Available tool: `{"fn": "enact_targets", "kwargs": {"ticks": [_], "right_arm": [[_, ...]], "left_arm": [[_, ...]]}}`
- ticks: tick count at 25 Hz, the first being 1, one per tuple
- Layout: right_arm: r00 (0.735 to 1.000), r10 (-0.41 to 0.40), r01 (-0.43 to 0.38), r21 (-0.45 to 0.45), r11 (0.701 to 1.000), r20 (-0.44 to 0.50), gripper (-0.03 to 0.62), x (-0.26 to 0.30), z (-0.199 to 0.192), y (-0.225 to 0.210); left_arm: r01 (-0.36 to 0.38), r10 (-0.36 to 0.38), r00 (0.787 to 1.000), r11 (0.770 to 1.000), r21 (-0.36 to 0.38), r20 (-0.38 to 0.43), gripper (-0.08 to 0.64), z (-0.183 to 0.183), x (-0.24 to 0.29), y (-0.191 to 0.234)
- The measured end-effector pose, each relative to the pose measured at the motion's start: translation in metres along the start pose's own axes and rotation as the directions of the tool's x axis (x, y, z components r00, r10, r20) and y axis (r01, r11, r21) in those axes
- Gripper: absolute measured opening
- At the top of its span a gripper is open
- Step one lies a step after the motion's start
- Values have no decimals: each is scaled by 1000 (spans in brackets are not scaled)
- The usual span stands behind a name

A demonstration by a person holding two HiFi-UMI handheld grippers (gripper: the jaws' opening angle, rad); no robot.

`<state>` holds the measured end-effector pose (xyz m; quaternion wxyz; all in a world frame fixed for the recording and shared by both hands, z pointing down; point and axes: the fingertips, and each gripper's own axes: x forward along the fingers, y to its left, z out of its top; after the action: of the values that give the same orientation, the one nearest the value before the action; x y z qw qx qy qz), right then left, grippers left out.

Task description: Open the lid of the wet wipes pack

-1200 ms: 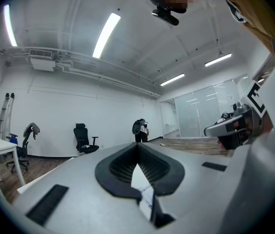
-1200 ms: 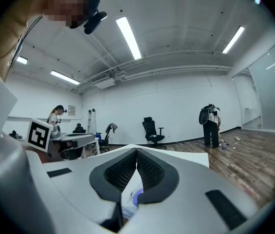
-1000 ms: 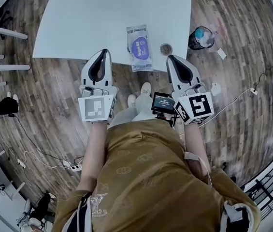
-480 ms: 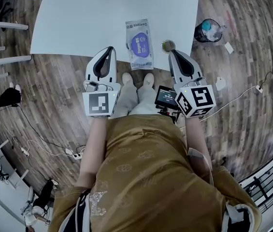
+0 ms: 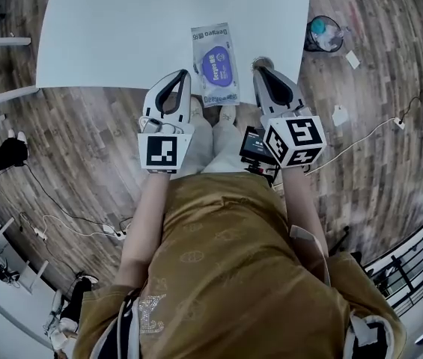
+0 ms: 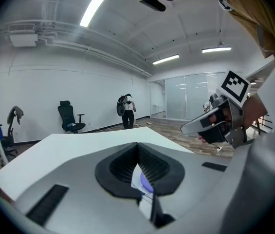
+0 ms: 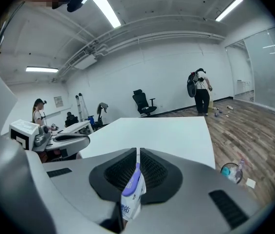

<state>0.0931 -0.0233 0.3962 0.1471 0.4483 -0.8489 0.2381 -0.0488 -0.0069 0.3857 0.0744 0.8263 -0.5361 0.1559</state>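
Observation:
The wet wipes pack (image 5: pixel 215 66) lies flat at the near edge of the white table (image 5: pixel 121 36), its purple oval lid (image 5: pixel 216 65) facing up and down flat. My left gripper (image 5: pixel 184 73) hangs at the table edge just left of the pack, jaws together and empty. My right gripper (image 5: pixel 258 67) is just right of the pack, also shut on nothing. In the left gripper view the pack (image 6: pixel 145 185) shows through the gap below the closed tips of that gripper (image 6: pixel 137 146). The right gripper view shows the pack (image 7: pixel 132 191) the same way under its tips (image 7: pixel 137 152).
A small round object (image 5: pixel 262 61) sits on the table edge by the right gripper's tip. A waste bin (image 5: pixel 323 34) stands on the wooden floor at right, with cables (image 5: pixel 361 144) nearby. A black office chair (image 7: pixel 143 102) and a person (image 7: pixel 200 91) are far behind the table.
Both grippers have moved forward and inward to the table's near edge, now flanking the pack. The pack has not moved on the table.

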Motion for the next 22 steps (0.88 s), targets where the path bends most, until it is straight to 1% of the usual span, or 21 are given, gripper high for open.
{"fn": "enact_targets", "kwargs": {"ticks": [4, 7, 11, 15, 22], "right_arm": [[999, -19, 19, 4, 1000, -42, 9, 12, -11, -3], [996, -4, 4, 0, 1000, -87, 16, 23, -22, 1], [990, 32, -32, 8, 999, -136, 58, 33, -35, 10], [986, 49, -47, 17, 999, -161, 69, 43, -45, 11], [976, 63, -43, 99, 994, -207, 69, 61, -60, 13]], "left_arm": [[41, -41, 999, 999, 5, -28, 6, -12, 8, -7], [70, -69, 996, 997, 10, -56, 6, -22, 10, -12], [123, -121, 987, 992, 12, -110, 6, -38, 11, -26], [143, -141, 980, 990, 8, -140, 6, -52, 14, -34], [172, -171, 968, 985, -9, -186, 6, -75, 16, -36]]}}
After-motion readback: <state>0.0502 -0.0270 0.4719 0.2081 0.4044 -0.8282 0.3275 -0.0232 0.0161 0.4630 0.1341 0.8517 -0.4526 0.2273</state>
